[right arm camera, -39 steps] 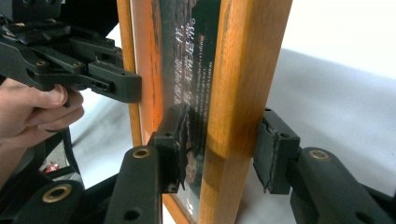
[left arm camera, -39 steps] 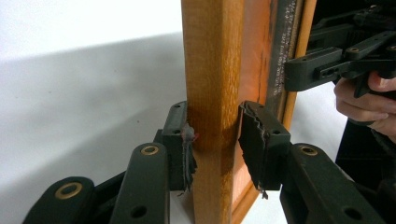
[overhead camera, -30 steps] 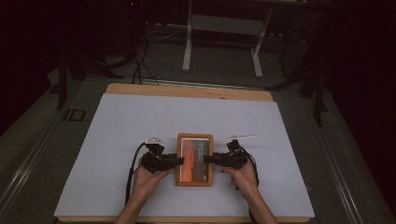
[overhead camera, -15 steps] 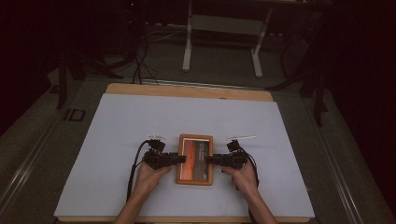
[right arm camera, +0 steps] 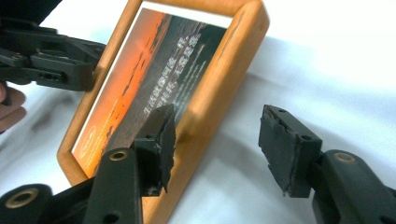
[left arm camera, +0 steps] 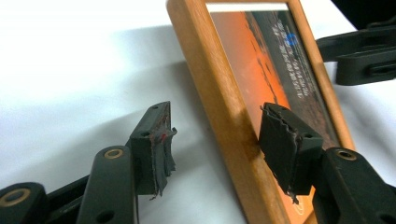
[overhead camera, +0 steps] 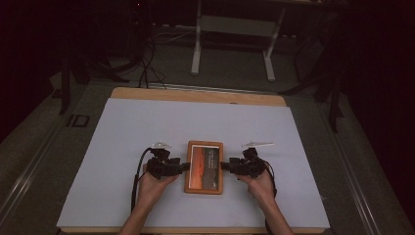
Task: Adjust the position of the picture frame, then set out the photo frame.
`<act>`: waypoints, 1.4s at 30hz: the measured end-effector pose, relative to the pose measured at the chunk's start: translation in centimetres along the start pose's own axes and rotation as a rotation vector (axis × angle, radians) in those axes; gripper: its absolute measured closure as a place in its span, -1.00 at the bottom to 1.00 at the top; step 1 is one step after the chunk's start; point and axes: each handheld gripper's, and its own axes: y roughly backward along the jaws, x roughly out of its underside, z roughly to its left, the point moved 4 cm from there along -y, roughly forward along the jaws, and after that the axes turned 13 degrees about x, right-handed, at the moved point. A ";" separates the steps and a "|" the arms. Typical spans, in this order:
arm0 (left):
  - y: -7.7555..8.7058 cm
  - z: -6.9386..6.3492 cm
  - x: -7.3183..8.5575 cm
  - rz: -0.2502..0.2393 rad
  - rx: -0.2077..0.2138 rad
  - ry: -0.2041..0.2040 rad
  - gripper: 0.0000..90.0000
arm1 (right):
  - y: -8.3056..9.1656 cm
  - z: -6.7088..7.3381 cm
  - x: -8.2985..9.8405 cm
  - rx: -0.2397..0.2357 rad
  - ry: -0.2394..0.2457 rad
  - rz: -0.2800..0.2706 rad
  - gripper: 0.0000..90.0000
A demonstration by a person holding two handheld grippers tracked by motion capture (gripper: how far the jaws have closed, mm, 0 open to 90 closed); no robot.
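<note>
Wooden picture frame (overhead camera: 204,167) lies near the table's (overhead camera: 122,127) front edge as the left gripper (overhead camera: 182,166) at nine o'clock and right gripper (overhead camera: 224,166) at three straddle its side rails with jaws open, seemingly poised to clamp and lift

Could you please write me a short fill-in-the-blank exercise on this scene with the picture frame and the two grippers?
1. The picture frame has a border made of ____.
2. The left gripper has its jaws ____, straddling one long edge of the frame.
3. The right gripper is at the frame's ____ long edge.
4. The picture inside the frame is mostly ____ in colour.

Missing words: wood; open; opposite; orange
</note>
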 end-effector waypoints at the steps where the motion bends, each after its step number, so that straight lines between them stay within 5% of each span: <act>1: 0.2 0.0 0.0 -0.010 -0.015 -0.010 0.00 | 0.2 0.0 -0.1 -0.001 -0.003 -0.006 -0.02; 4: 0.9 -0.1 -0.2 -0.070 -0.076 -0.037 0.00 | 0.7 0.2 -0.3 0.022 0.031 -0.020 -0.03; 12: 1.6 -0.7 -0.4 -0.119 -0.074 -0.075 0.01 | 1.5 1.2 -1.0 0.082 0.133 -0.066 -0.06; 15: 1.8 -0.9 -0.5 -0.130 -0.079 -0.088 -0.01 | 1.6 1.8 -1.3 0.059 0.137 -0.067 -0.13; 19: 2.0 -1.0 -0.5 -0.146 -0.082 -0.085 -0.01 | 1.7 2.8 -1.8 0.072 0.208 -0.068 -0.19; 21: 2.1 -1.1 -0.6 -0.148 -0.081 -0.083 -0.01 | 1.5 3.2 -2.1 0.105 0.239 -0.073 -0.09; 26: 2.1 -1.5 -0.6 -0.144 -0.078 -0.095 -0.01 | 0.9 3.6 -3.2 0.085 0.266 -0.088 0.37; 32: 2.3 -1.7 -0.6 -0.136 -0.068 -0.109 0.00 | 0.2 3.6 -4.4 0.122 0.313 -0.108 0.93; 42: 2.9 -2.0 -0.9 -0.135 -0.072 -0.140 0.00 | -2.2 3.0 -5.3 0.200 0.335 -0.083 1.00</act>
